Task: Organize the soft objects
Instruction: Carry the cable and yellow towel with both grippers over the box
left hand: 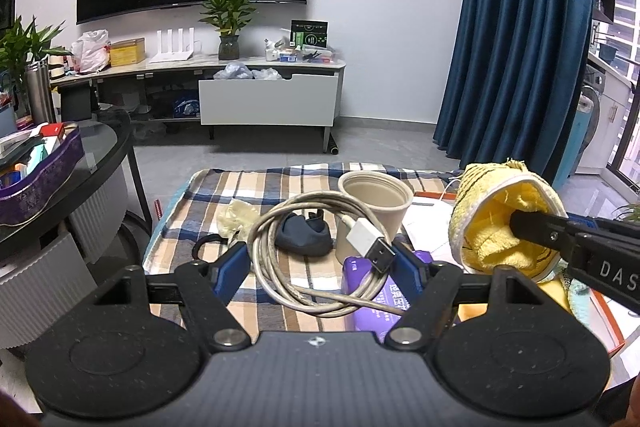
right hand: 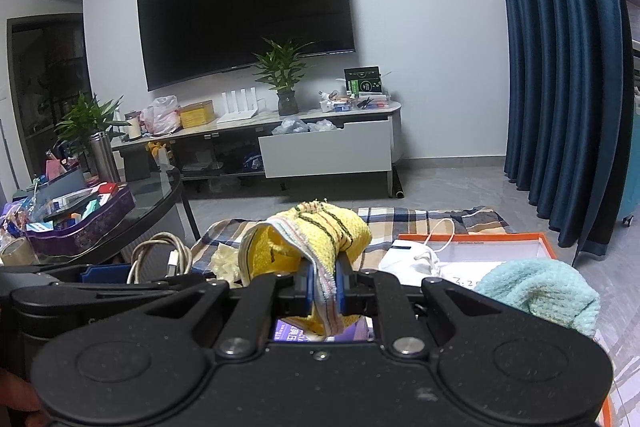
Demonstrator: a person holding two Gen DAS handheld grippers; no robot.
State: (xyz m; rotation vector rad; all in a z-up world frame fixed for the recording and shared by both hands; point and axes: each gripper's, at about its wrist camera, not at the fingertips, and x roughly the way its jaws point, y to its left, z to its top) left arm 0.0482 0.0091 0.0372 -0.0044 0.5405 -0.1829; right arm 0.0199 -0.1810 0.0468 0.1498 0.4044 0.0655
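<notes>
Right gripper [right hand: 323,287] pinches the yellow towel [right hand: 320,231] by one hem, lifted over the plaid cloth [left hand: 224,187]; thin bite, could slip out. Left gripper [left hand: 320,263] spread wide around the coiled cable [left hand: 288,227], grip likely loose; dangling plug may snag the paper cup [left hand: 374,203].

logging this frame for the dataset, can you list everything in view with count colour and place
yellow towel: 1, yellow with stripes, pinched in right tool
cable coil: 1, grey-white, USB plug, held across left tool
paper cup: 1, beige, on plaid cloth
plaid cloth: 1, blue and tan, under the items
dark sock: 1, navy, behind cable
teal towel: 1, light teal, by orange tray
orange tray: 1, orange rim, right side
purple pack: 1, purple, below cup
TV: 1, black, on wall
left tool: 1, black, blue pads, open
right tool: 1, black, shut
</notes>
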